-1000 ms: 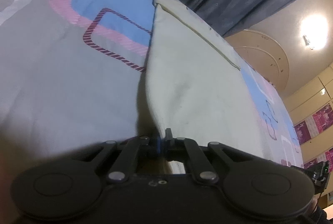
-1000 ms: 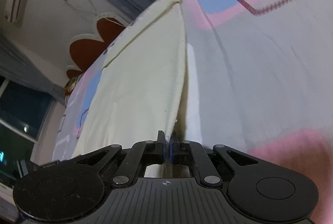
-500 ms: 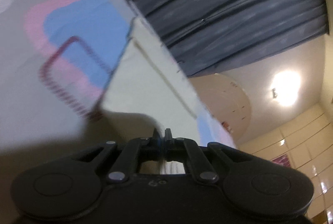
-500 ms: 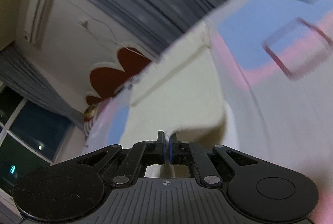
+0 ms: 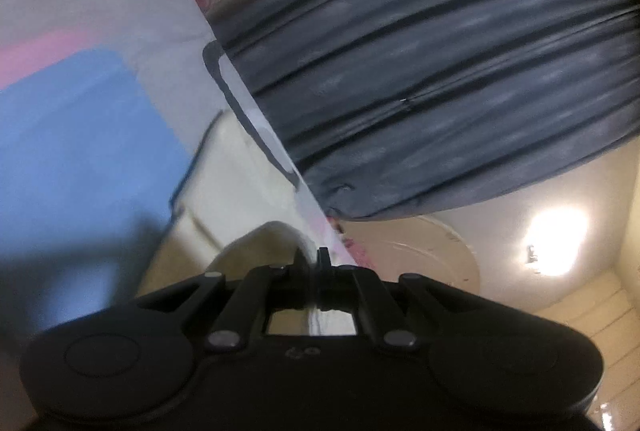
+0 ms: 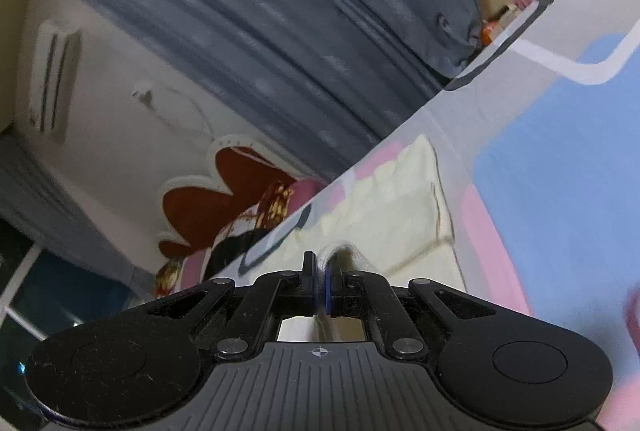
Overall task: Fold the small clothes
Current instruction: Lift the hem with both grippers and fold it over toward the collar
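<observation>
- Ahead of both claws: cream garment [image 6: 404, 207] on the bed [image 6: 560, 151], near edge lifted.
- Left claw [image 5: 312, 263] clenched on the cloth; right claw [image 6: 321, 271] likewise.
- Judgement: carry both corners forward level, land edge on far edge, then release together.

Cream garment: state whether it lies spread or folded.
Partly folded: the cream garment has an edge doubled over, pinched in both left gripper and right gripper.

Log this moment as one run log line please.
step: folding | left hand-held gripper: shut on cream garment | right hand-held gripper: shut on cream garment | surface: patterned bedsheet
</observation>
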Available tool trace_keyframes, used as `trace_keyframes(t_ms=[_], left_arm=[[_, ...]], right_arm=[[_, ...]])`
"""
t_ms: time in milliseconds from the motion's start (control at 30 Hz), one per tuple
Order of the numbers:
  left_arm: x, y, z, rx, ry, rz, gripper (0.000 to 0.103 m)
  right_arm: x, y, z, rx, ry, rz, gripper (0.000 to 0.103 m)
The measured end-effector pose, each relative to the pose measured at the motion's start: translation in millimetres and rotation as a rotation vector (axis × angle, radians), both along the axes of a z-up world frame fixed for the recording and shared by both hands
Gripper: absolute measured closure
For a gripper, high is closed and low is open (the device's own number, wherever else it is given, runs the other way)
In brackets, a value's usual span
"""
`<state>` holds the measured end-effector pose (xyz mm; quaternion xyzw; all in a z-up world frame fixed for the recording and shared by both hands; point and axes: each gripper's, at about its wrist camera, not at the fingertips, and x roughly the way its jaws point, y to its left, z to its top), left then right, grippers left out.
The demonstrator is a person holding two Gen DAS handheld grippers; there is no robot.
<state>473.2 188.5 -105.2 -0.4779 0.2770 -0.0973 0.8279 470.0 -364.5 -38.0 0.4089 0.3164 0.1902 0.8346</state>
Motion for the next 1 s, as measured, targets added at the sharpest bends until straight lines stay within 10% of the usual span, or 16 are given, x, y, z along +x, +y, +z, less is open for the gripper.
trace_keyframes(t_ms=[367,467,500,533,600,833,1000], left_arm=[[118,-4,-27,0.105,0.099,-0.023,0.101],[122,2,-35,0.081,0.073,0.008,0.055],[118,3,-33,0.086,0.037,0.035,0.044],[114,5,-32,0.099,0.008,0.048,0.042],[112,6,-30,0.128,-0.026,0.034,0.042],[130,-33,-25,0.506,0.017,-0.126,0.057],[136,-53,-24,0.689,0.05,-0.142,0.101]], right_arm=[[146,-10,-73,0.066,0.151,0.013,0.101],[169,-10,-83,0.051,0.131,0.03,0.1],[170,-11,-81,0.037,0.112,0.022,0.094],[168,-14,-78,0.023,0.082,0.004,0.059],[159,-20,-70,-0.017,-0.011,-0.028,0.025],[150,0,-68,-0.257,-0.077,0.123,0.053],[151,53,-72,-0.548,-0.097,0.204,0.078]])
